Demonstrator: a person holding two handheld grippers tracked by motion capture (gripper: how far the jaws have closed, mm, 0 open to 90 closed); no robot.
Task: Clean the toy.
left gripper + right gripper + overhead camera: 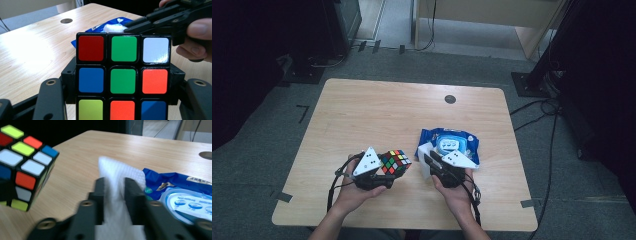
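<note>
A pale wooden desk (377,115) stands on grey carpet in a dim room, with cables and dark stands around it.

Nearest, at the desk's near edge, a person's two hands come in from below, each holding a claw tool. The left claw (387,176) is clamped on a puzzle cube (395,162), held just above the desk at near left-centre. In the left gripper view its black jaws press the cube's two side faces low down, and the coloured stickers fill the middle. The cube looks rigid and light, with smooth, glossy faces that could slip, so flat opposite faces are the right place to grip. Its layers may twist if it is squeezed off-centre.

Just to the right, the right claw (428,159) has a white wet wipe (113,177) standing up between its jaws. The jaws are partly open, and it is unclear whether they pinch the sheet. The wipe is thin, soft and limp, probably damp, and easily torn. It is best pinched near its top edge and drawn gently.

Just beyond lies the blue wipe pack (454,140), soft and crinkly, likely to lift unless held down.

Farther off, a round cable hole (450,99) sits near the far edge.
</note>
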